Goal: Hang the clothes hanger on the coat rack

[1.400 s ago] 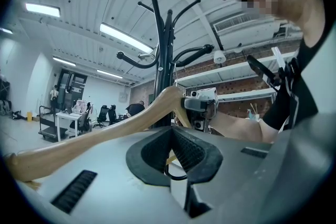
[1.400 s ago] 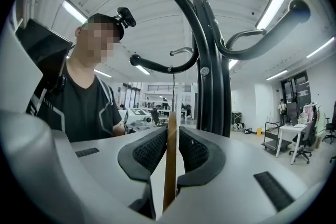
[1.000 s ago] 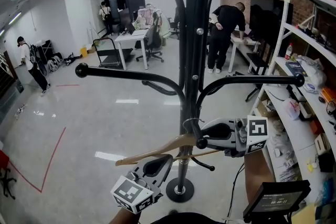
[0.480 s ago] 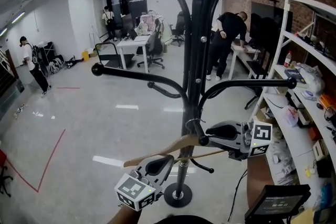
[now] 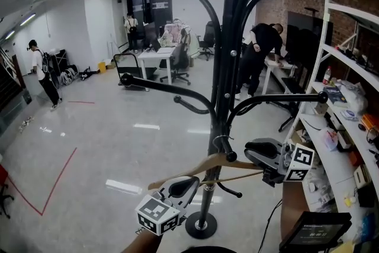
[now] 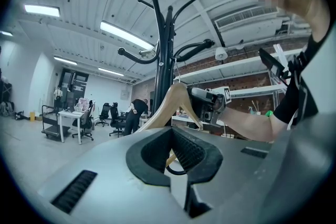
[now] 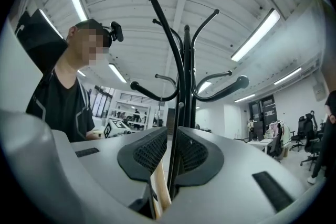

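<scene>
In the head view the wooden hanger [image 5: 195,170] lies roughly level, low against the pole of the coat rack [image 5: 224,86]. Its wire hook is right beside the pole, the left gripper [image 5: 187,185] is on its left arm and the right gripper [image 5: 251,158] at its right end. In the left gripper view the jaws are clamped on the hanger's pale arm, which runs up from between the pads towards the rack, with the other gripper just beyond. In the right gripper view the jaws stand almost together, pinching a strip of the hanger's wood, and the rack's black pole rises straight behind the gap.
</scene>
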